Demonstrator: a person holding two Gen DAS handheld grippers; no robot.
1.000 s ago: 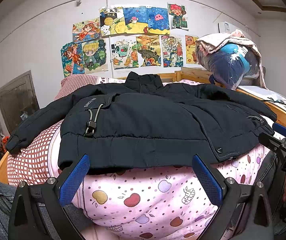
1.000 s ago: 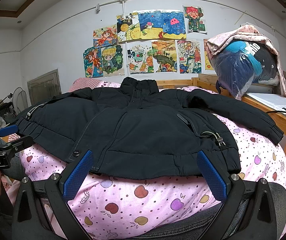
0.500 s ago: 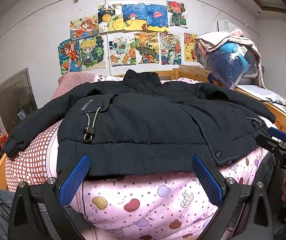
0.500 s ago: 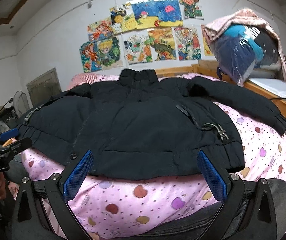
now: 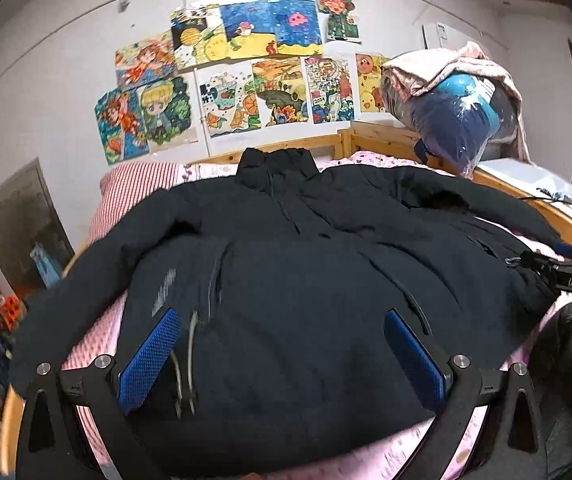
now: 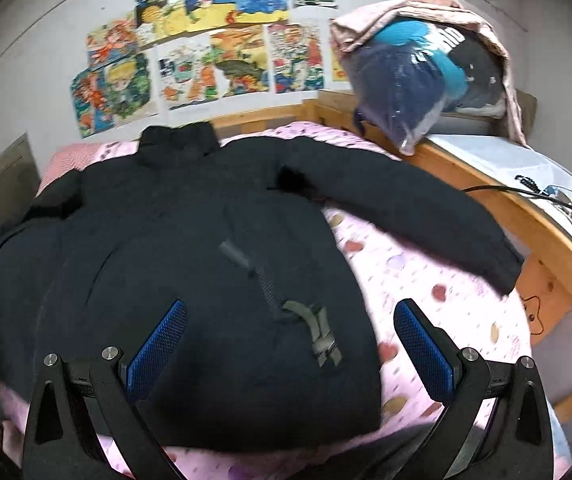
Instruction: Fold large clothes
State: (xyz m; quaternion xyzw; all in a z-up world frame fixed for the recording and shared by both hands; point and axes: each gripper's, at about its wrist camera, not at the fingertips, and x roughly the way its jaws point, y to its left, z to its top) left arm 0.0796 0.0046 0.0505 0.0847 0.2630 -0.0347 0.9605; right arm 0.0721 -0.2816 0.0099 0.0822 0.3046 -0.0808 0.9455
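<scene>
Black jacket (image 5: 306,288) lies flat on bed (image 6: 426,280), sleeves out, ready for folding; both tongs, left (image 5: 282,360) & right (image 6: 292,354), spread wide above hem, nothing gripped.

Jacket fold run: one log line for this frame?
stage: approach | black jacket: flat on bed, unfolded, sleeves out | left tool: open over hem | right tool: open over hem | grasp: none
</scene>
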